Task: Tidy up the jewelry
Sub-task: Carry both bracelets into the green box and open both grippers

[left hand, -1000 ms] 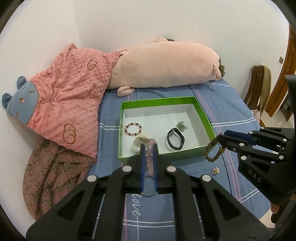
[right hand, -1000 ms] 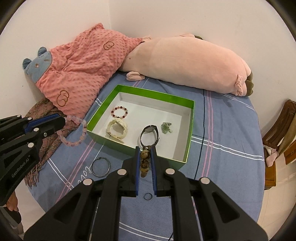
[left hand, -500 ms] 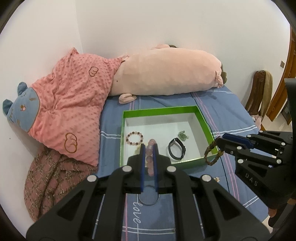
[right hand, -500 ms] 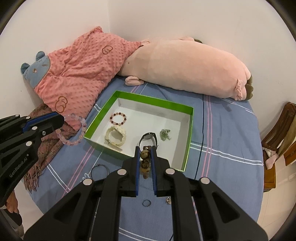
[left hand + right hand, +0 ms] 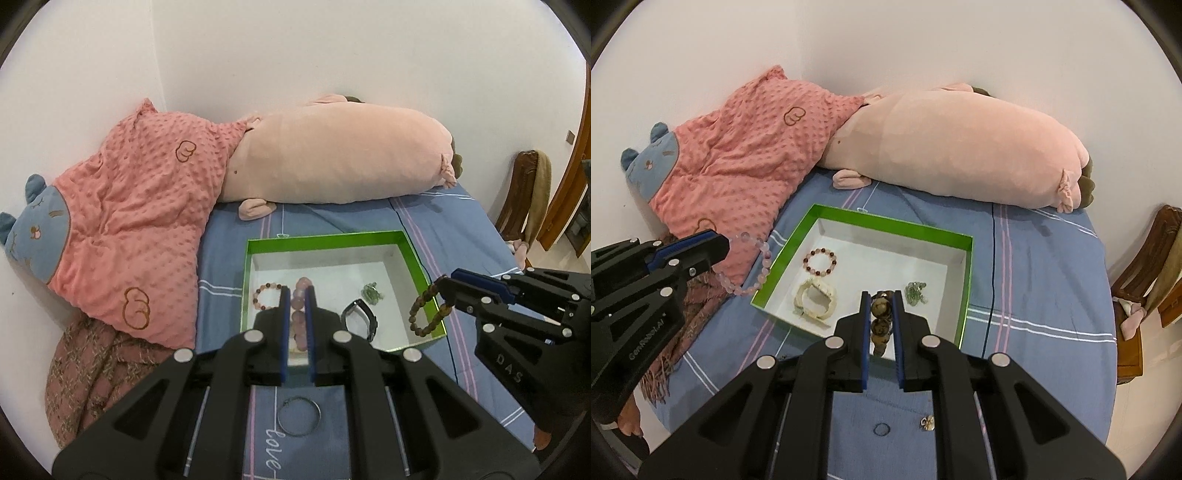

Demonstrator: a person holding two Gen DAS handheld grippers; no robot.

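A green-rimmed white box lies on the blue bedsheet. It holds a red bead bracelet, a cream bracelet, a black watch and a green stone piece. My left gripper is shut on a pink bead bracelet, over the box's left side. My right gripper is shut on a brown bead bracelet, over the box's right front.
A silver bangle, a small ring and a gold trinket lie on the sheet in front of the box. A pink dotted pillow and a long pink plush line the walls. Wooden chair stands right of the bed.
Both grippers have moved forward from the box's front edge to over its inside, each still carrying its bracelet. The bangle and small ring have come into view below them.
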